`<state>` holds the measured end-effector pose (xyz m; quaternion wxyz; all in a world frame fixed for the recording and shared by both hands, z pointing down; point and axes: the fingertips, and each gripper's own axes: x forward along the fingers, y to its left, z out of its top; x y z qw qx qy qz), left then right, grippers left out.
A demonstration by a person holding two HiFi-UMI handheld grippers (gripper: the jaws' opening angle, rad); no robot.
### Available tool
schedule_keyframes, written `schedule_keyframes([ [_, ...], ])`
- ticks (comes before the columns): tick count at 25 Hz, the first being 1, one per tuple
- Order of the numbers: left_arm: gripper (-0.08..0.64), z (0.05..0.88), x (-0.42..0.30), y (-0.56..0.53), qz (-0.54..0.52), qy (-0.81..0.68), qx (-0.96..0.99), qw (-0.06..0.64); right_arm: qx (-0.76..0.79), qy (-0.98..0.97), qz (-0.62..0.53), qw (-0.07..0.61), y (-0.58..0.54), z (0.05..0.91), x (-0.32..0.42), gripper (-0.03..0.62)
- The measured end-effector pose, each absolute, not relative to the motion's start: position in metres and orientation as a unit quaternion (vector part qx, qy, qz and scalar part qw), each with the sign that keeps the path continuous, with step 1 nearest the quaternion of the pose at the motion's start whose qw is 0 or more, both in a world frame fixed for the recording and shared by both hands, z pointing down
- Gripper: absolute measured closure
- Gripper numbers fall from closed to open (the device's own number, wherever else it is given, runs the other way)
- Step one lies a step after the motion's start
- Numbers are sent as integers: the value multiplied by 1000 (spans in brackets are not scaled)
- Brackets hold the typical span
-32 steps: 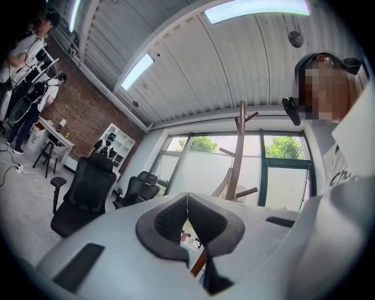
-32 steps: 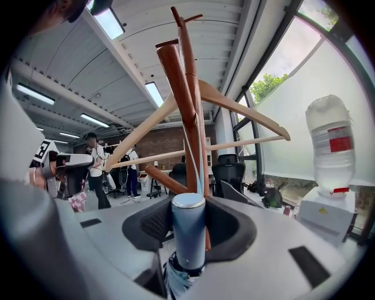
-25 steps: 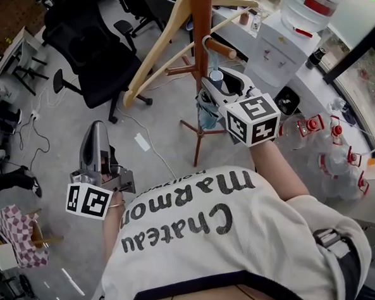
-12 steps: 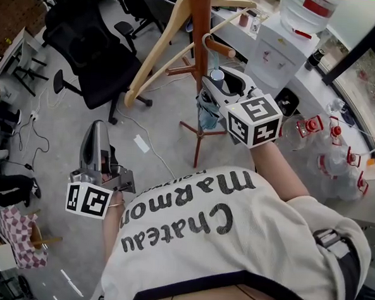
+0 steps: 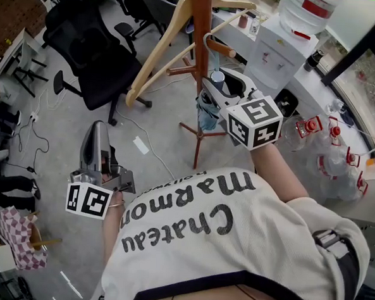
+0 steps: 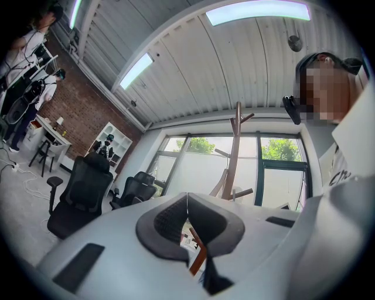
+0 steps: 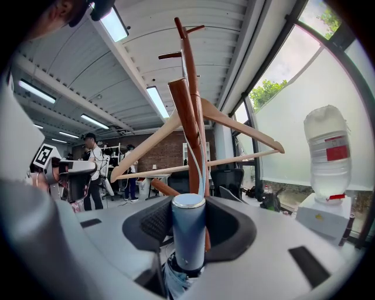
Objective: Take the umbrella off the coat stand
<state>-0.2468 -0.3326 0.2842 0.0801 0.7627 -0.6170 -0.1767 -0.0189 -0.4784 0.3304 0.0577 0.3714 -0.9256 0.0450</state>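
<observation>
Clamping one umbrella (image 5: 207,112) in right claw (image 5: 220,81), left claw (image 5: 98,129) clenched, one coat stand (image 5: 200,26)

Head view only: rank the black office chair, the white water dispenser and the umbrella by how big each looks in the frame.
1. black office chair, clearly the largest.
2. white water dispenser, smaller than the chair.
3. umbrella, smallest as seen, but the right claw covers part of it, so its full extent is unsure.

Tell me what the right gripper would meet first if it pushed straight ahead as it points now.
The right gripper is shut on the umbrella handle. Going straight on, it would most likely meet the coat stand, which rises directly behind the handle. How near it stands is unclear.
</observation>
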Motion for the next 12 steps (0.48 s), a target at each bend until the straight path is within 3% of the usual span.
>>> schedule_keyframes([
  [12, 537, 284, -246, -334, -179, -613, 765, 82, 388, -919, 43, 52, -478, 325, -9, 426],
])
